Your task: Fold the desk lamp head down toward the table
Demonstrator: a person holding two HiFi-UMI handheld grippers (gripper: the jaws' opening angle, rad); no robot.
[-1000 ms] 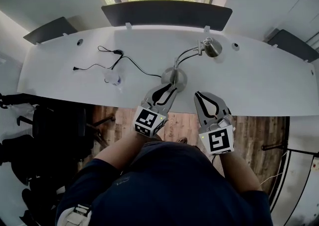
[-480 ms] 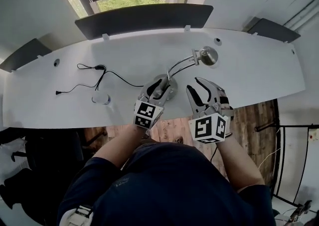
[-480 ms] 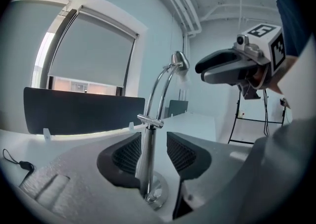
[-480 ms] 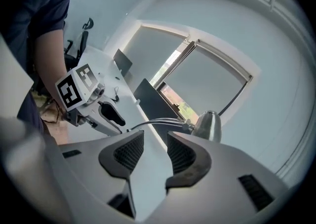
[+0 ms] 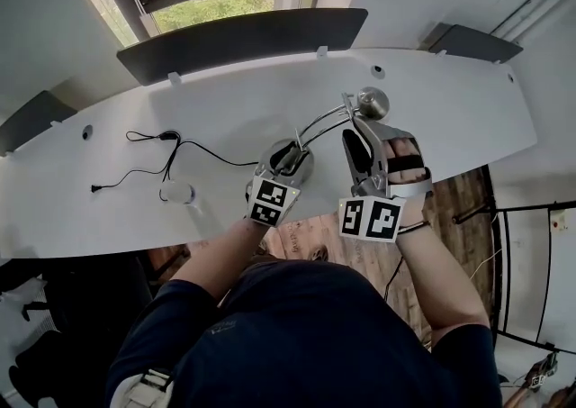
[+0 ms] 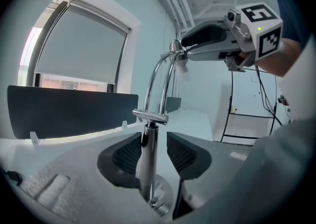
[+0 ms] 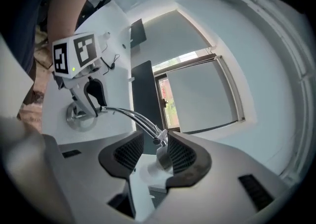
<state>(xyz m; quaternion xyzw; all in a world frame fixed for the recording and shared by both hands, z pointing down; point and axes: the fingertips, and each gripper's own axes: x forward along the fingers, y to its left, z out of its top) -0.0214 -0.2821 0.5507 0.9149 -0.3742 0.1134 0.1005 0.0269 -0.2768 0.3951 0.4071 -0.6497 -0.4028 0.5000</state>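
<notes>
A chrome desk lamp stands on the white table [image 5: 450, 118], with a round base [image 5: 304, 166], twin curved arms [image 5: 324, 122] and a small dome head [image 5: 373, 102]. My left gripper [image 5: 290, 152] is low at the base. Its jaws stand open either side of the upright post [image 6: 146, 163], which is nearer the left pad. My right gripper [image 5: 357, 125] is up at the lamp head, turned on its side. Its jaws are opening, and the head [image 7: 160, 157] and its joint [image 7: 159, 139] lie between them. The right gripper [image 6: 212, 37] also shows at the arm's top.
A black cable [image 5: 171, 149] trails over the table's left half, with a small white object [image 5: 178, 192] near the front edge. Dark partition panels [image 5: 243, 37] line the far edge below a window. Wooden floor shows in front of the table.
Both grippers came forward to the lamp. The left sank around the post at the base. The right rolled onto its side and reached the lamp head. Both sets of jaws opened.
</notes>
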